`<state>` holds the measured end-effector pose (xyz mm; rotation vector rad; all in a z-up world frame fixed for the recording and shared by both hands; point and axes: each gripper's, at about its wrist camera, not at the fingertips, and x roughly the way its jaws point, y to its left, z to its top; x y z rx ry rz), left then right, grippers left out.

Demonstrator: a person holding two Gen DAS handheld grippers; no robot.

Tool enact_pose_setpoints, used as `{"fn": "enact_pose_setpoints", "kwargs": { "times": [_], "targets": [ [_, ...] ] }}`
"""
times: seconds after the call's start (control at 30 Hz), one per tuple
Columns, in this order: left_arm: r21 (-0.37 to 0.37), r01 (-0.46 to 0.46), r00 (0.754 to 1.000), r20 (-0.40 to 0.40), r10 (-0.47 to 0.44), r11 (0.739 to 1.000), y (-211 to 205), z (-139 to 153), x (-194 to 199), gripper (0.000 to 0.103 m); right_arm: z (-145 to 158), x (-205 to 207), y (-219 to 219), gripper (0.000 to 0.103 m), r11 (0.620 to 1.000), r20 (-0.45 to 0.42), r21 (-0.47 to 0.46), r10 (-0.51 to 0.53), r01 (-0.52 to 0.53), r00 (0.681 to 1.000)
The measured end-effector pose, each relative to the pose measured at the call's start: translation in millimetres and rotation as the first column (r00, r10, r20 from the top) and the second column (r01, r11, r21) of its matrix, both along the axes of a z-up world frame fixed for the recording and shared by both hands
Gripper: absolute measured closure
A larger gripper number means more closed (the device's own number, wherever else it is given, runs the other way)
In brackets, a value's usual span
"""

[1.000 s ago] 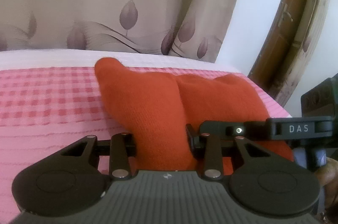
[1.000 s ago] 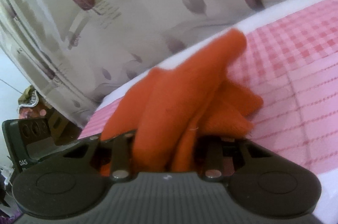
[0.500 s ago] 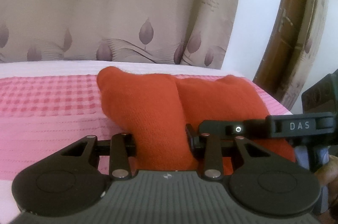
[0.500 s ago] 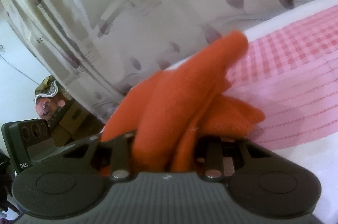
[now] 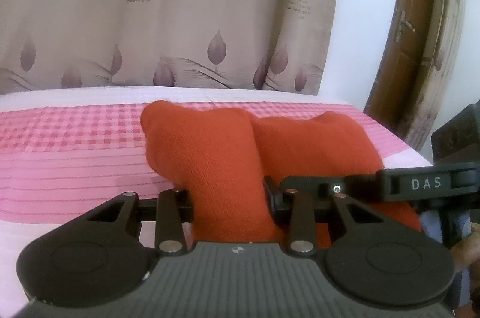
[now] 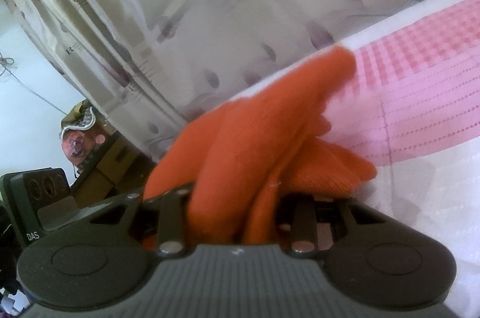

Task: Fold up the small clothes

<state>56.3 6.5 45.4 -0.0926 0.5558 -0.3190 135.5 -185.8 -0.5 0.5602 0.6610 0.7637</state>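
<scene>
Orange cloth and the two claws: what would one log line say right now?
left claw: shut on orange knit garment | right claw: shut on same garment | garment: bunched, partly lifted over pink checked bedcover | fold: not finished

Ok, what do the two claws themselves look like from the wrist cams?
Both look alike. The left claw has a dark grey ribbed body with a small round emblem, two round black side discs, and black linkage bars with silver pins. The right claw is built the same. In the left view its side shows as a black bar with white "DAS" lettering.
</scene>
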Motion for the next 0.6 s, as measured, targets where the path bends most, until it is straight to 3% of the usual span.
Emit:
{"fn": "enact_pose_setpoints", "kwargs": {
  "times": [0.6],
  "targets": [
    [0.053, -0.032, 0.999, 0.031, 0.031, 0.998, 6, 5, -18, 0.065, 1, -9, 18, 0.067, 1.000, 0.029, 0.007, 0.018, -0.018, 0.999]
  ]
}}
